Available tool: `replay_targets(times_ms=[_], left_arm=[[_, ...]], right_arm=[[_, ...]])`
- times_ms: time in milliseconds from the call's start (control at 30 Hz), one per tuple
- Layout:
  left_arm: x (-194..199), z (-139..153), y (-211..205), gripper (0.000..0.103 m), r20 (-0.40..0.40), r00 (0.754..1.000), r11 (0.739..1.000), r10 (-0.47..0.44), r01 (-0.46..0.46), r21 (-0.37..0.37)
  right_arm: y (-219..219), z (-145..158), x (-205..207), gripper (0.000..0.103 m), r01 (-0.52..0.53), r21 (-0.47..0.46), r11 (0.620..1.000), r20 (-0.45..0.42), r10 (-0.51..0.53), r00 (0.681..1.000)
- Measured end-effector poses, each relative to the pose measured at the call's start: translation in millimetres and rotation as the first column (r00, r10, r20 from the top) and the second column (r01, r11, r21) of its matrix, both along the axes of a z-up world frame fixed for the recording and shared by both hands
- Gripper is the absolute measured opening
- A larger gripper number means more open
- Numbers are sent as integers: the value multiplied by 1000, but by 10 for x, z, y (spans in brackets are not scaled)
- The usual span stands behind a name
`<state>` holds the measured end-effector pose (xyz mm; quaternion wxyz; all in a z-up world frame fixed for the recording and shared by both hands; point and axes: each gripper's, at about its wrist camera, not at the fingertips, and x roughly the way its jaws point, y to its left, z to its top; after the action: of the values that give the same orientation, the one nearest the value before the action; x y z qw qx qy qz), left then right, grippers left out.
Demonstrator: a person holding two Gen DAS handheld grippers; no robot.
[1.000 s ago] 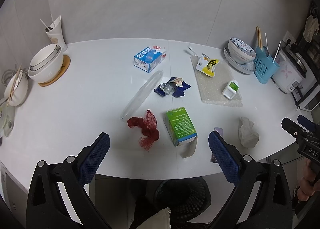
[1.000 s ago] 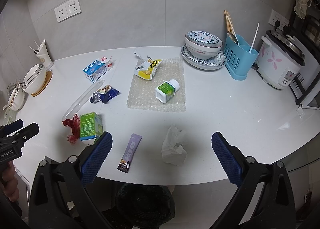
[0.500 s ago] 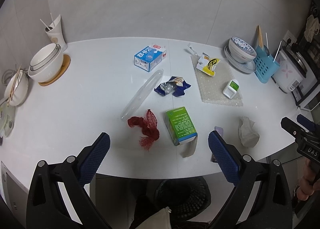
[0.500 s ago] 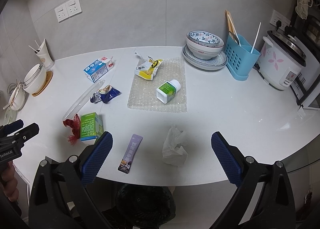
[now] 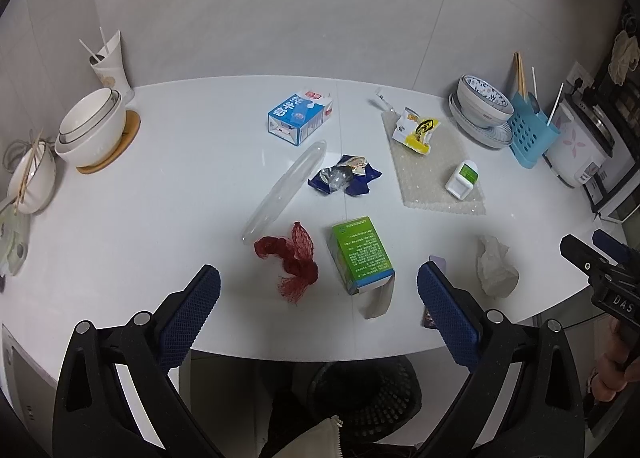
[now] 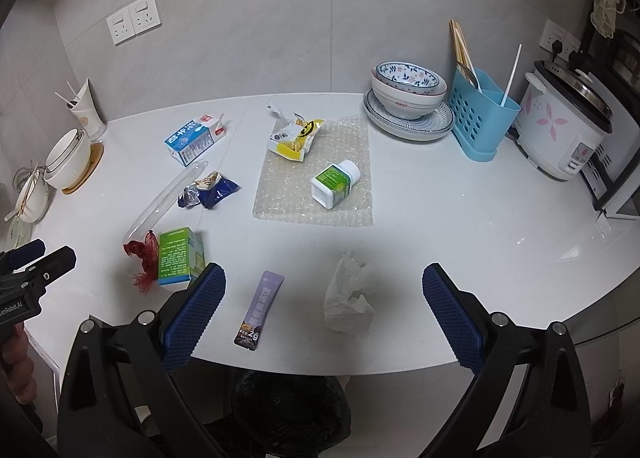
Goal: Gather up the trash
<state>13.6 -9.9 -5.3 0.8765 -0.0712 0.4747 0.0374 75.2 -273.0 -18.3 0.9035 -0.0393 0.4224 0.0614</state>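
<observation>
"2g" on purple sachet (image 6: 259, 311)

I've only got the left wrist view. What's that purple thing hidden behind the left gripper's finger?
Observer: A purple sachet, lying flat near the front edge of the table, apart from the crumpled tissue.
Operator: Is the right gripper holding anything?
Observer: No. The right gripper is wide open with nothing between its fingers.
Operator: Where's the bin relative to that sachet?
Observer: The black bin sits below the table edge, roughly under the sachet.
</observation>
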Motion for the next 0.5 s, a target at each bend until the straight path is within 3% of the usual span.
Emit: replay_targets(times_ms=[200,500], left_arm=[[122,-42,49,96,-14,1000,1000,-3,3,-8],[602,-232,253,95,-52,999,1000,-13,13,-3]], right_arm=[[21,-35,113,95,6,-6,1000,-15,-6,1000],[171,-185,558,95,8,-29,1000,-48,-10,999]])
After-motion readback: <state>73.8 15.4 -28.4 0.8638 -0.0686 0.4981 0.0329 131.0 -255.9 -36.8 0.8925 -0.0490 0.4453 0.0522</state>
